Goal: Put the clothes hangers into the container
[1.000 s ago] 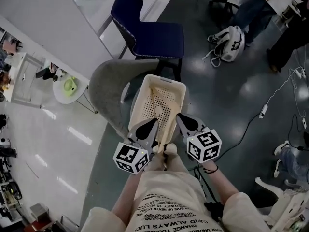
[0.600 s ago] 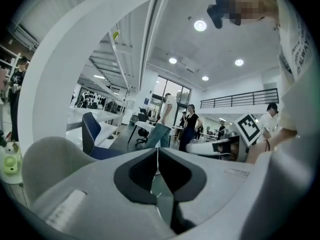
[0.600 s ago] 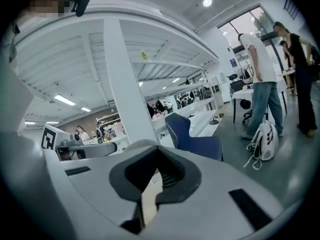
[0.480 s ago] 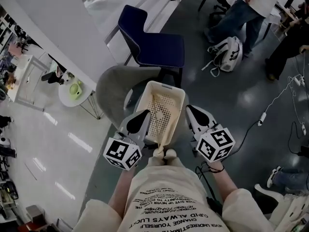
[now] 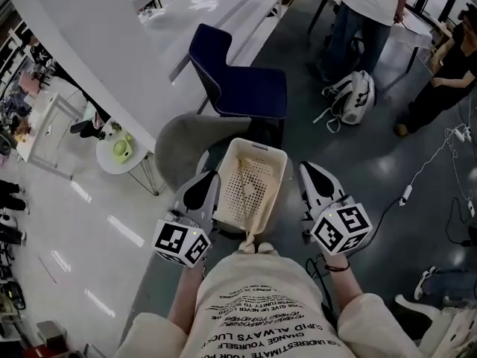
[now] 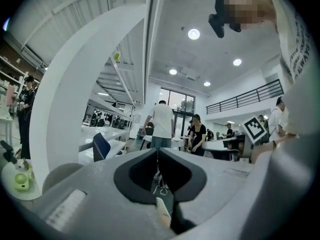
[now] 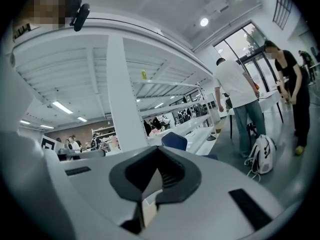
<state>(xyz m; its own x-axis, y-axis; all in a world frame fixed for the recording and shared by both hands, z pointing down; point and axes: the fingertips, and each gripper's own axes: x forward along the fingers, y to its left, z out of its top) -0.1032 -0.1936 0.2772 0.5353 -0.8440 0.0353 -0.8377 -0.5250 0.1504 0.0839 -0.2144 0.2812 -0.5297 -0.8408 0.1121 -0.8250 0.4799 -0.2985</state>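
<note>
Risk first, left to right. Left gripper (image 5: 203, 186) is clamped shut on nothing and held level, just off the container's left wall. We judge that any inward swing from there clips the rim and shoves the container (image 5: 257, 147) across the grey chair (image 5: 173, 136). The seat looks curved, so the container could slide or tip. Its near end seems to reach the seat's near edge. We can't confirm an overhang, but if there is one, a knock there dumps it at our feet. Right gripper (image 5: 313, 176) is also clamped shut and empty, just off the right wall, with the same clip risk.

Contents: the container is a cream perforated basket with an open top. Pale slim pieces lie lengthwise along its left inner wall and floor. We read them as the clothes hangers (image 5: 240, 179), already in, but they match the basket's colour too closely to count. Neither gripper holds a hanger, and we see none outside the container.
</note>
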